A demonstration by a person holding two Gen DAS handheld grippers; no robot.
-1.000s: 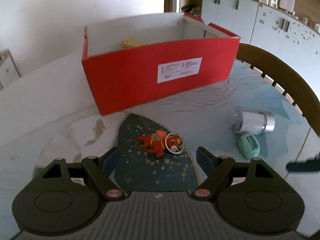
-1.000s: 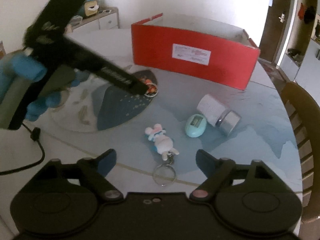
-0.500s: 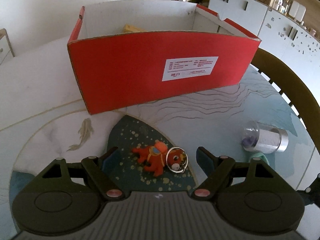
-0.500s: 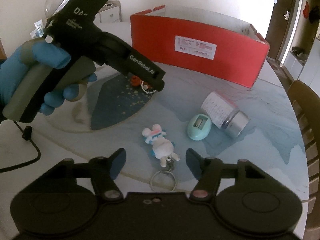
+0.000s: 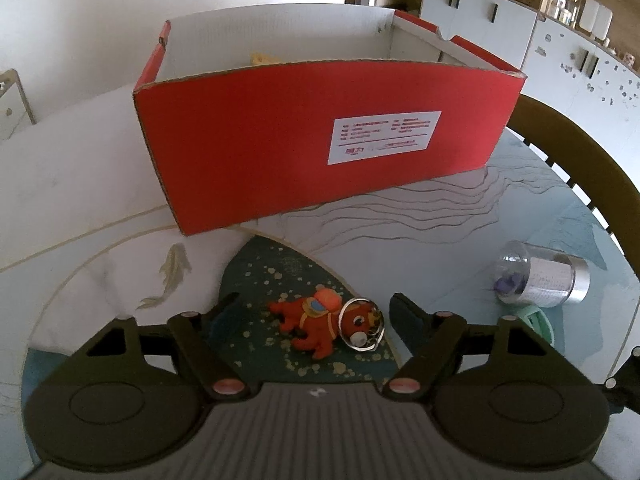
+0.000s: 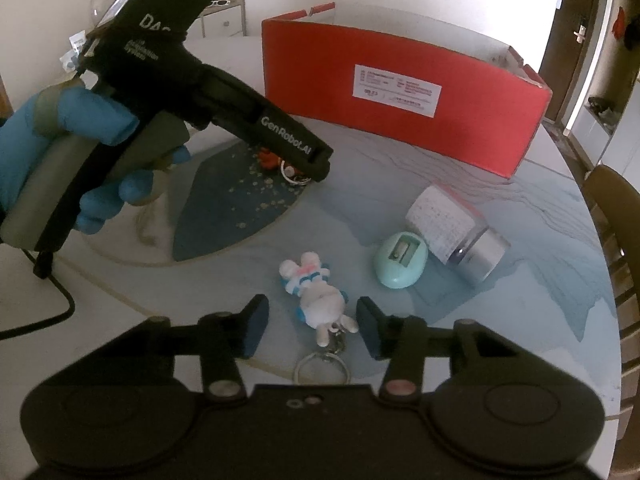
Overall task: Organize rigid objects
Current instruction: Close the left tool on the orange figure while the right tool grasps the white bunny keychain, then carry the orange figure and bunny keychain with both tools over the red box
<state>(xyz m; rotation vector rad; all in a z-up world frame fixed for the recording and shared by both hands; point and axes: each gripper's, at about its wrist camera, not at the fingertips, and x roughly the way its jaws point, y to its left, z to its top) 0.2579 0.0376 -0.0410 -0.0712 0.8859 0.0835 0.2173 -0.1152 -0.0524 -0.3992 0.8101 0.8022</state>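
Observation:
An orange toy keychain [image 5: 320, 322] with a metal ring lies on the dark patch of the table, between the fingers of my left gripper [image 5: 316, 316]; its jaws are closing and the pads stand clear of the toy. A white and blue rabbit keychain [image 6: 320, 300] lies between the fingers of my right gripper [image 6: 310, 326], whose jaws are closing, with gaps on both sides. The red cardboard box [image 5: 320, 152] stands open behind, something yellow [image 5: 262, 59] inside. In the right wrist view the left gripper [image 6: 316, 164] hangs over the orange toy [image 6: 268, 159], held by a blue-gloved hand [image 6: 60, 136].
A clear jar with a silver lid [image 6: 460, 232] lies on its side next to a mint egg-shaped object [image 6: 400, 260]. A wooden chair back [image 5: 580, 160] curves round the table's right edge. A black cable [image 6: 40, 312] trails at the left. White cabinets [image 5: 520, 24] stand behind.
Both grippers have come closer to their keychains, and the right gripper's fingers have narrowed markedly around the rabbit. The left fingers have narrowed slightly.

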